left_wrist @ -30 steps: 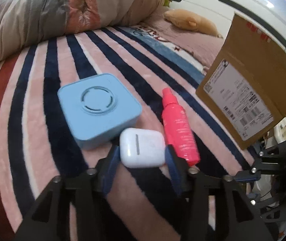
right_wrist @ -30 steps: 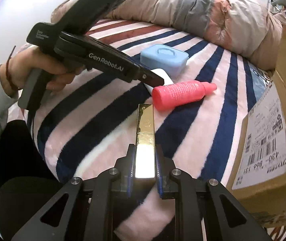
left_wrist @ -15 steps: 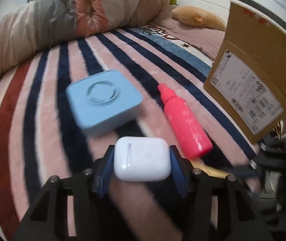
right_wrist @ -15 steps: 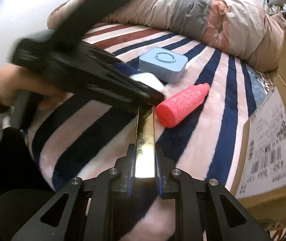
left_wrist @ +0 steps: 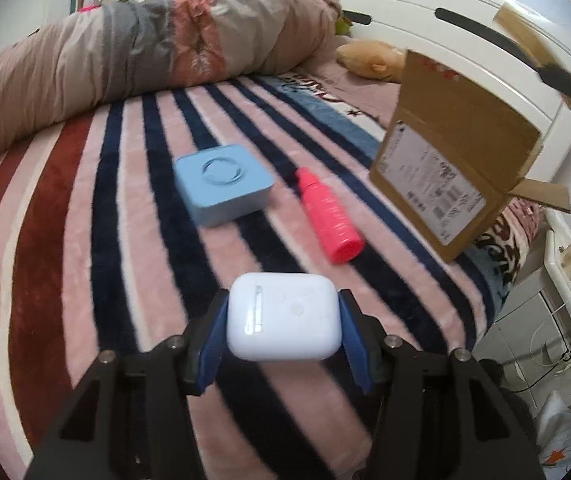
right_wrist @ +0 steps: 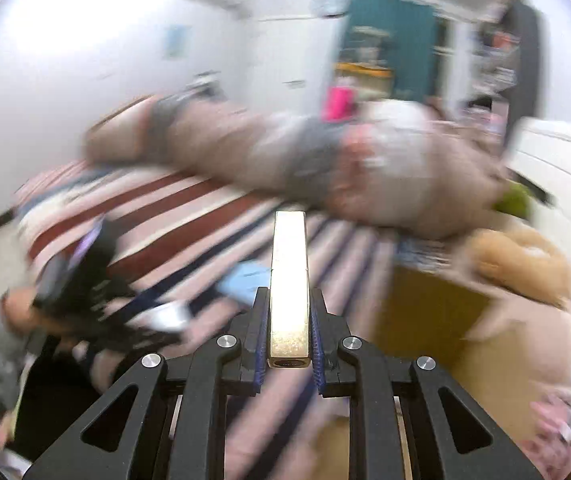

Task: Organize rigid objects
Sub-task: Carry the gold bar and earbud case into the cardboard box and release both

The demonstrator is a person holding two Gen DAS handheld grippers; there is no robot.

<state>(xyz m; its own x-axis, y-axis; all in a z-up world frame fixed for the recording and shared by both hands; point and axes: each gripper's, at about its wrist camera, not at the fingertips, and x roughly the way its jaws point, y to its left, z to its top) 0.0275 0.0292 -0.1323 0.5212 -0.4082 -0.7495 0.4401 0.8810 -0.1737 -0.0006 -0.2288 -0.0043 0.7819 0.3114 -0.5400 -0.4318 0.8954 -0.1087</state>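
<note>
Left wrist view: left gripper (left_wrist: 284,322) is clamped on the white earbud case (left_wrist: 283,317), held clear above the striped blanket (left_wrist: 57,240); blue square box (left_wrist: 223,184) and pink bottle (left_wrist: 328,216) lie side by side on the blanket, cardboard box (left_wrist: 451,164) standing to their right. Right wrist view is motion-blurred, but right gripper (right_wrist: 288,328) is clamped on the gold bar (right_wrist: 289,284), raised over the bed with the cardboard box (right_wrist: 425,308) below right.

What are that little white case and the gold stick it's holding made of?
White case: looks like glossy hard plastic, with smooth rounded corners and a light glint. Gold bar: seemingly polished metal or metallised plastic, mirror-bright with sharp edges; the look alone can't settle which.
</note>
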